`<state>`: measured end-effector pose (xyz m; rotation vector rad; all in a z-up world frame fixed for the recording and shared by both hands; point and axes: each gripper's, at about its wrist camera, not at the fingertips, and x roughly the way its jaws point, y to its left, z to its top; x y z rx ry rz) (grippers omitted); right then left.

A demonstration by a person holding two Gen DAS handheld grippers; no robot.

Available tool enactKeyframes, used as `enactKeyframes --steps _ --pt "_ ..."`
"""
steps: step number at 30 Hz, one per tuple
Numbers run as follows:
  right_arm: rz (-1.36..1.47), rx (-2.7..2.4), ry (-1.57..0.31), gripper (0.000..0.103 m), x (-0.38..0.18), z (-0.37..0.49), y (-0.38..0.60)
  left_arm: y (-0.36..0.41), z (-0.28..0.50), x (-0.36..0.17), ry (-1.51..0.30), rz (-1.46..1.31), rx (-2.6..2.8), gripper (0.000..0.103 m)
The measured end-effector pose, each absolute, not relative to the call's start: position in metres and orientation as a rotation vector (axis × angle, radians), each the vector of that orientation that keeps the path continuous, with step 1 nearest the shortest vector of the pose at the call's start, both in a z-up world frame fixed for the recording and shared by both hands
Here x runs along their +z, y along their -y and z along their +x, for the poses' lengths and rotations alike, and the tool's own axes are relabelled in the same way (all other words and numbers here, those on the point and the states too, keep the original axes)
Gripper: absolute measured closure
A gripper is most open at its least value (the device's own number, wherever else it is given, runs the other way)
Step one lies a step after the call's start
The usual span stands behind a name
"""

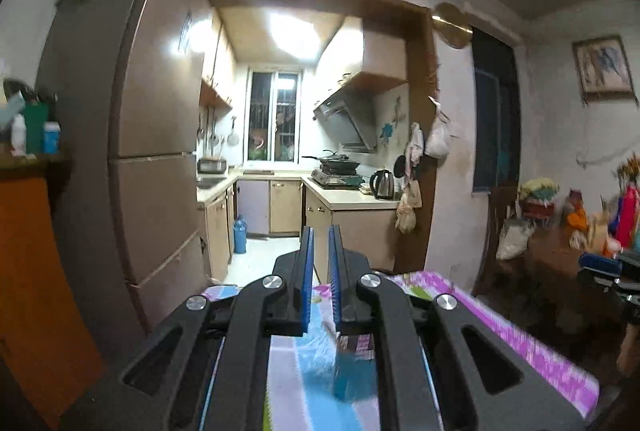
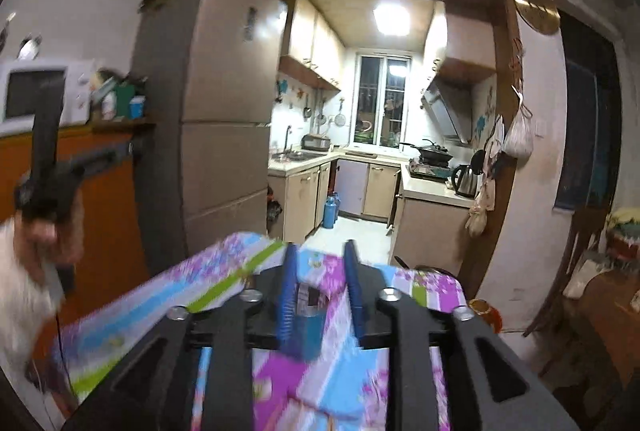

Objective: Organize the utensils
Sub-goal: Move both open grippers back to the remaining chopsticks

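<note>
Two grippers above a floral tablecloth (image 2: 224, 271), left gripper (image 1: 320, 237) clenched and empty, right gripper (image 2: 320, 255) released, blue holder (image 2: 308, 331) blurred below its jaws.

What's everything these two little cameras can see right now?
Table cloth: one, pink, blue and green, foreground.
Blue container: one, blurred, on the cloth.
Fridge: one, beige, left of the kitchen doorway.
Microwave: one, white, on the orange counter, far left.
Kettle: one, steel, kitchen counter.
Wok: one, black, on the stove.
Left gripper: black, blue pads, nearly shut, empty.
Right gripper: same, jaws apart, empty.
Hand: one, holding the left gripper.
</note>
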<state>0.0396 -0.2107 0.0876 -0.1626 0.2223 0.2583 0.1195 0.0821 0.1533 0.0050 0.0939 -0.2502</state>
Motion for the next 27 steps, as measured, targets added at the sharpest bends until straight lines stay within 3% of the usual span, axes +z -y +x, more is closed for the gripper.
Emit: enactKeyframes --steps 1,5,7,15,17,22,27 --pt "-0.187 0.258 -0.24 0.071 0.076 0.023 0.21 -0.082 0.104 0.145 -0.094 0.034 -0.254 0.094" --pt "-0.205 0.293 -0.372 0.07 0.018 -0.025 0.208 -0.081 0.047 0.094 -0.157 0.141 -0.246 0.067" --pt "-0.214 0.29 -0.414 0.059 -0.011 -0.042 0.206 -0.085 0.033 0.069 -0.199 0.162 -0.237 0.067" --pt "-0.176 0.255 -0.58 0.06 -0.115 -0.086 0.192 -0.108 -0.003 -0.049 -0.503 0.067 -0.19 0.067" --pt "-0.143 0.247 -0.602 0.061 -0.129 -0.093 0.19 -0.102 -0.017 -0.074 -0.526 0.107 -0.154 0.068" --pt "-0.092 0.236 -0.619 0.078 -0.144 -0.101 0.187 -0.08 -0.049 -0.11 -0.565 0.154 -0.162 0.068" --pt "-0.105 0.229 -0.612 0.084 -0.14 -0.102 0.181 -0.073 -0.048 -0.128 -0.617 0.167 -0.153 0.068"
